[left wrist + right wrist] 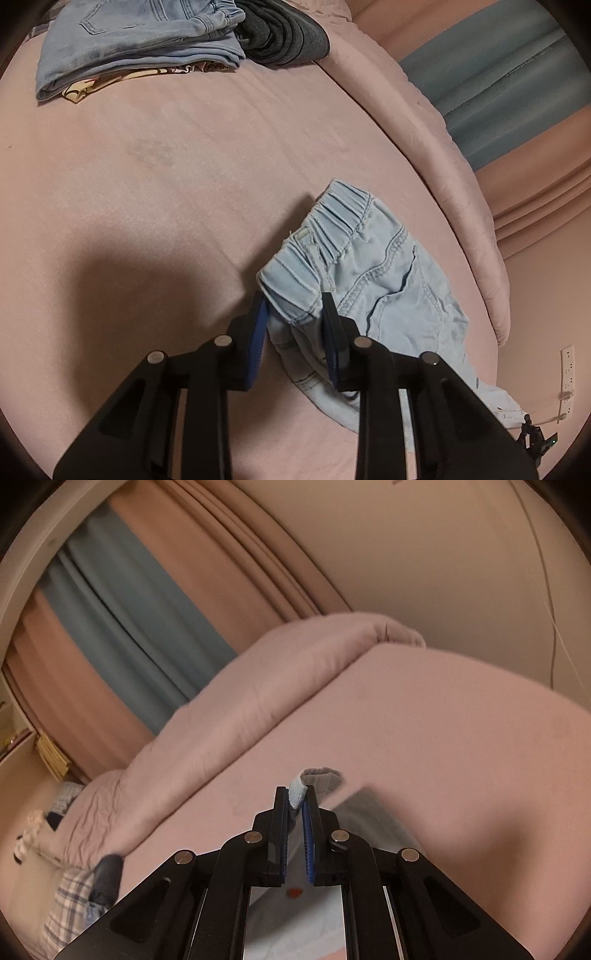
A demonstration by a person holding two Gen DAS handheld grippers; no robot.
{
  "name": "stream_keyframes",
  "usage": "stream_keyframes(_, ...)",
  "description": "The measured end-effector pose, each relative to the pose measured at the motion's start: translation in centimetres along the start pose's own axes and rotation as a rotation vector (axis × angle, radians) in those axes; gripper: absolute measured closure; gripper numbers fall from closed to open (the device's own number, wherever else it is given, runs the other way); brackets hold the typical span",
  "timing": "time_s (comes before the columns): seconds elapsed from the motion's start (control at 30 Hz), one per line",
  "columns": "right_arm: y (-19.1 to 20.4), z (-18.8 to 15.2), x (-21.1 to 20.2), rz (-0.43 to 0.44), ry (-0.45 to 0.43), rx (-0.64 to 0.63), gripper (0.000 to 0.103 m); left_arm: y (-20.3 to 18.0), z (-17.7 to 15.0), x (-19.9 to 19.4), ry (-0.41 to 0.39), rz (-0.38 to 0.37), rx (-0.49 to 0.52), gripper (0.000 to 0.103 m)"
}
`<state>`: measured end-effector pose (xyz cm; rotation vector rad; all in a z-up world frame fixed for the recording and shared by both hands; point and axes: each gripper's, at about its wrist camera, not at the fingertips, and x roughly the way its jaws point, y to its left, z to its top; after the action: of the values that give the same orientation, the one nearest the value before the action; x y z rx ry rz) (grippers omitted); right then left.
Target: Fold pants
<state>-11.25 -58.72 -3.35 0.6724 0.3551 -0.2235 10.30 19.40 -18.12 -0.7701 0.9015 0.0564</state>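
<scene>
Small light-blue denim pants (373, 273) lie crumpled on the pink bed (166, 177), elastic waistband up and away from me. My left gripper (293, 306) is open, its blue-padded fingers on either side of a waistband fold at the pants' near edge. In the right wrist view my right gripper (296, 794) is shut on a thin fold of the light-blue pants (297, 792), lifted above the bed (443, 720). More pale cloth hangs below the fingers.
A stack of folded jeans (140, 40) and a dark grey garment (284, 37) sits at the far left of the bed. A rolled pink duvet (424, 122) runs along the right edge. Curtains (122, 602) hang behind. A plaid pillow (70, 901) lies at the lower left.
</scene>
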Motion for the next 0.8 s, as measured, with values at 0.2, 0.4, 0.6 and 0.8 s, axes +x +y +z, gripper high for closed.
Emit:
stream_keyframes(0.2,-7.9,-5.4,4.5,-0.148,0.195,0.175,0.094,0.0,-0.3,0.1,-0.007,0.009,-0.005,0.075)
stream_keyframes(0.4,-9.3,-7.2,4.4,-0.177,0.205,0.222,0.095,-0.1,-0.3,-0.1,-0.002,0.016,-0.012,0.072)
stream_keyframes(0.6,-9.3,-6.3,3.8,-0.222,0.211,0.231,0.092,0.1,-0.3,-1.4,0.007,0.054,-0.007,0.048)
stream_keyframes(0.8,-3.6,-4.7,2.3,-0.313,0.131,-0.086,0.053,-3.2,-1.0,-6.4,-0.160,0.199,0.214,0.036)
